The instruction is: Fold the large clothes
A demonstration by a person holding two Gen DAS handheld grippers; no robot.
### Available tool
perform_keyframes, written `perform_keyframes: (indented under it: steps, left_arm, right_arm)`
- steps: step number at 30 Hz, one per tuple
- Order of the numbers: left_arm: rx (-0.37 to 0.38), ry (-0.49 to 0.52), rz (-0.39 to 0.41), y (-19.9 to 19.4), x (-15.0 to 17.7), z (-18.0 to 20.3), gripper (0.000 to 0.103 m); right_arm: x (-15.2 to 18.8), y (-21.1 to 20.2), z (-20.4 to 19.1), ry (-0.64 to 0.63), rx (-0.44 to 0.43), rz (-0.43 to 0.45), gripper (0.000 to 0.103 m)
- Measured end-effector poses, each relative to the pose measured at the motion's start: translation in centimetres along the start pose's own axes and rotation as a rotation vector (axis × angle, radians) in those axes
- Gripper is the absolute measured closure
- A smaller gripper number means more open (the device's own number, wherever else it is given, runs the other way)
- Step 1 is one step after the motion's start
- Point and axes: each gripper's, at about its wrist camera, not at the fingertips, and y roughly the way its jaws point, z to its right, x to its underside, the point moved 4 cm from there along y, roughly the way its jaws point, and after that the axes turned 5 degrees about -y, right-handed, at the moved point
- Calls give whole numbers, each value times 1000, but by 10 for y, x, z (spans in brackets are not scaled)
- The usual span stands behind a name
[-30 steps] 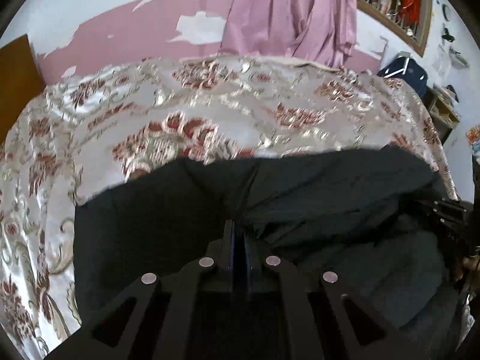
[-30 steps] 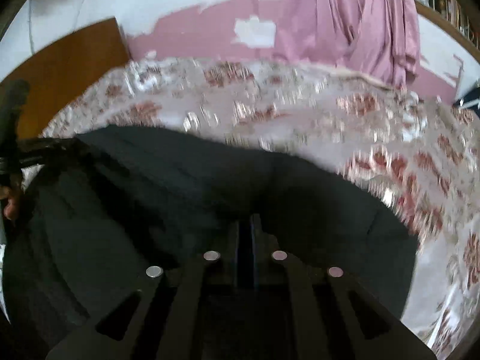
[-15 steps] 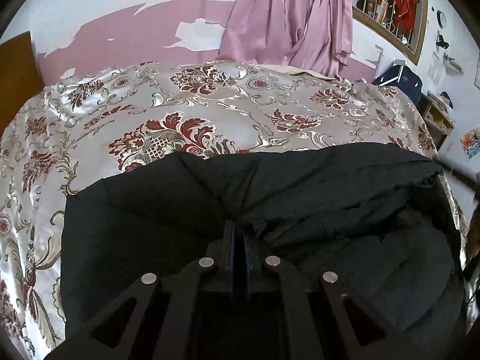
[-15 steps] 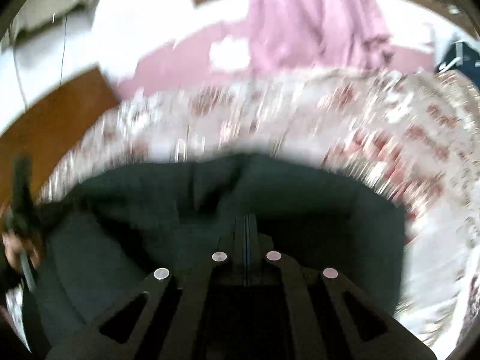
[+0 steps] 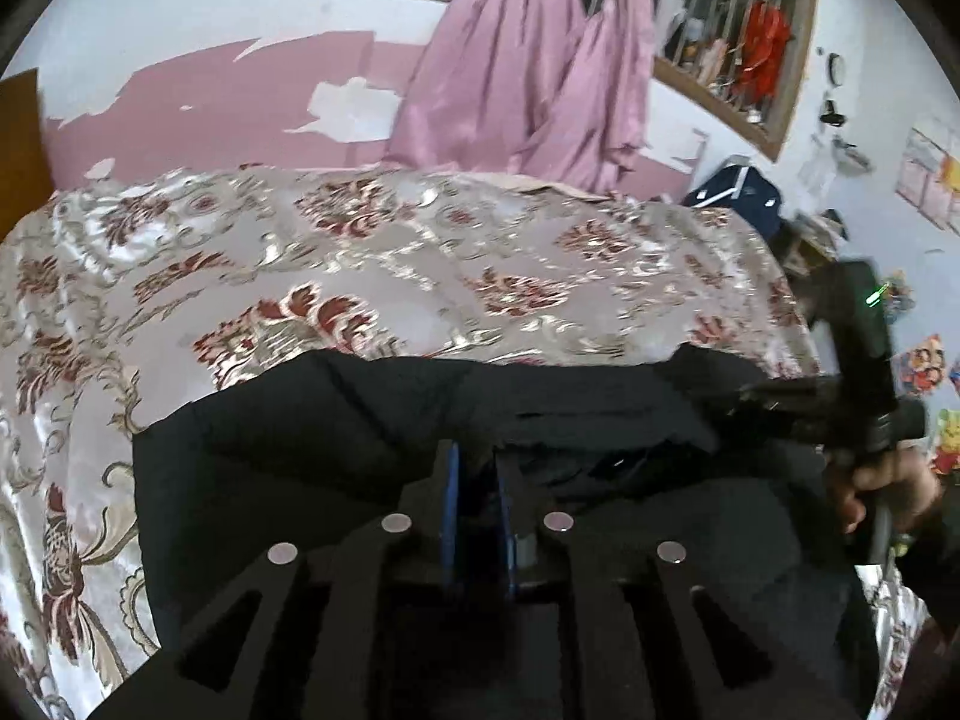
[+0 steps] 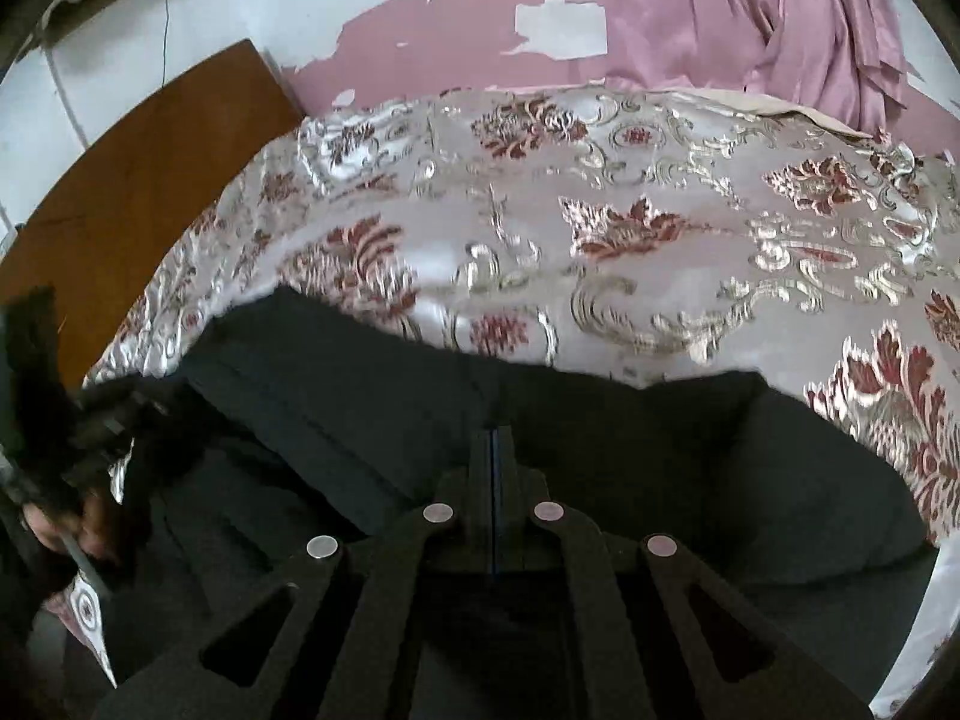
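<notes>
A large black garment (image 5: 312,444) lies across the near part of a bed with a shiny floral cover (image 5: 336,264). My left gripper (image 5: 477,456) stands over the garment with its blue-lined jaws slightly apart and no cloth between them. My right gripper (image 6: 493,438) is shut on a fold of the black garment (image 6: 690,456). In the left wrist view the right gripper's body and the hand holding it (image 5: 864,396) show at the right edge. In the right wrist view the left gripper and hand (image 6: 54,456) show at the left edge.
The floral bed cover (image 6: 600,210) stretches to the far side of the bed. Behind it is a peeling pink wall (image 5: 198,108) with a pink curtain (image 5: 528,78). A brown wooden headboard (image 6: 144,162) is at the left. A dark blue bag (image 5: 735,192) stands beyond the bed's right corner.
My left gripper's jaws have parted from shut and let go of the garment. Both grippers have moved; the garment's far edge now lies lower on the bed cover in the left view.
</notes>
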Motion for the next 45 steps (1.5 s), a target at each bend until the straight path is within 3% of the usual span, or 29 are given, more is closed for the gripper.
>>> perform_keyframes:
  steps: [6, 10, 13, 14, 15, 16, 18, 20, 24, 26, 27, 28, 30, 31, 33, 37, 40, 45]
  left_arm:
    - [65, -3, 18, -9, -5, 16, 89]
    - [69, 47, -50, -16, 10, 21, 88]
    - [101, 4, -127, -23, 24, 19, 86]
    - [104, -9, -139, -26, 29, 18, 82]
    - [109, -18, -145, -30, 33, 18, 69]
    - [116, -23, -140, -34, 35, 19, 47]
    - [124, -45, -66, -44, 30, 21, 26]
    - [147, -53, 10, -51, 16, 25, 24]
    - [128, -22, 66, -34, -17, 39, 23]
    - [125, 28, 41, -17, -24, 49, 24]
    - [122, 77, -2, -2, -26, 55, 31]
    - [116, 123, -62, 14, -25, 61, 56]
    - [72, 193, -191, 44, -16, 65, 87]
    - [42, 224, -259, 60, -8, 64, 89]
    - [20, 263, -321, 76, 3, 62, 92]
    - [18, 330, -381, 92, 19, 59, 93]
    - [-20, 403, -398, 103, 30, 60, 94]
    - [-38, 383, -377, 122, 30, 54, 94]
  right_arm:
    - [23, 3, 6, -12, -25, -43, 102]
    - [30, 2, 10, -11, -35, -59, 102]
    - [30, 3, 10, -7, -40, -56, 102]
    - [31, 3, 11, -2, -41, -55, 102]
    - [31, 3, 11, 2, -43, -54, 102]
    - [31, 3, 11, 8, -44, -51, 102]
    - [31, 3, 14, 31, -45, -47, 102]
    - [33, 2, 15, 57, -45, -43, 102]
    - [33, 4, 15, 57, -38, -53, 102]
    - [33, 4, 16, 59, -39, -62, 102]
    - [33, 4, 17, 61, -41, -64, 102]
    - [34, 4, 18, 66, -46, -73, 102]
    - [34, 3, 19, 64, -48, -87, 102]
    - [35, 3, 20, 55, -45, -101, 102]
    - [34, 5, 22, 36, -43, -131, 102]
    - [33, 20, 21, 4, -54, -224, 102]
    - [35, 36, 19, -12, -56, -271, 102]
    - [37, 57, 18, -3, -66, -272, 103]
